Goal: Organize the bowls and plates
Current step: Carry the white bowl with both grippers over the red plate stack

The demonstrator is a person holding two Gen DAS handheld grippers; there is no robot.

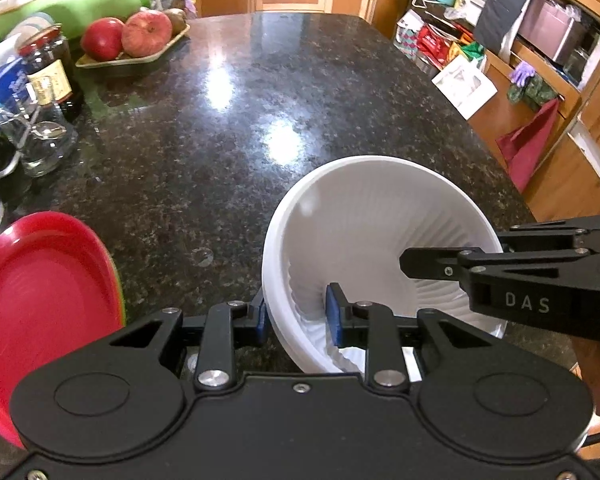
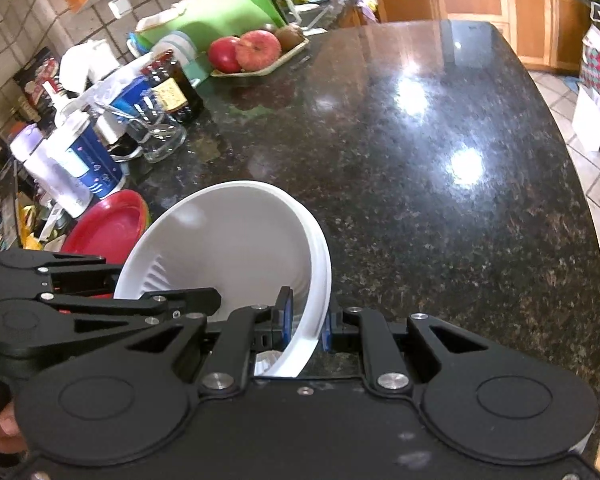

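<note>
A stack of white ribbed bowls (image 1: pixel 380 240) stands tilted on the dark granite counter (image 1: pixel 240 128). My left gripper (image 1: pixel 298 318) is shut on its near-left wall, one blue pad outside and one inside. My right gripper (image 2: pixel 306 320) is shut on the opposite rim of the white bowls (image 2: pixel 228 240), with a blue pad on each side. One of the right gripper's fingers (image 1: pixel 432 268) reaches into the bowl from the right. In the right wrist view, the left gripper's fingers (image 2: pixel 180 300) come in from the left. A stack of plates with a red plate on top (image 1: pixel 40 304) (image 2: pixel 108 224) lies just left of the bowls.
A tray of apples (image 1: pixel 136 36) sits at the counter's far left, with a dark jar (image 1: pixel 52 68), a glass mug (image 1: pixel 40 144) and blue-and-white containers (image 2: pixel 76 160) crowded along the left side. The counter's curved edge (image 2: pixel 580 200) runs down the right, with cabinets beyond it.
</note>
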